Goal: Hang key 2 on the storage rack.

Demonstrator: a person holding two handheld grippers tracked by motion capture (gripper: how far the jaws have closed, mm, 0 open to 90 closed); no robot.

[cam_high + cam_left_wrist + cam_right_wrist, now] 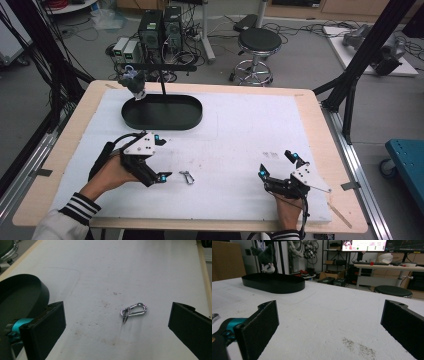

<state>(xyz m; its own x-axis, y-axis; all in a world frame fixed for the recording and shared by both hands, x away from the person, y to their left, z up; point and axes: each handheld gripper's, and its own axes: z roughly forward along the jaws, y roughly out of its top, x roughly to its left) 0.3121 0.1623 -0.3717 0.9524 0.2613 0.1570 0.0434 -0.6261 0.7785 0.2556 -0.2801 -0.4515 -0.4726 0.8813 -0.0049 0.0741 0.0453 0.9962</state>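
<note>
Black jaws of the left gripper [161, 159] stand wide, empty, near the table's front-left. Just beside it lies a steel clip [187, 177], long axis toward the front-right corner, ringed end nearer the left gripper. Right gripper [277, 165] gapes wide, empty, near the front-right.

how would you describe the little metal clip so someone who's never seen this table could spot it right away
Start at the white mat covering the wooden table, then look at its near edge, just beyond the open left gripper. There lies the small silver carabiner clip with a ring on one end, flat on the mat. It is the only shiny metal piece there; the black oval tray sits much farther back.
</note>
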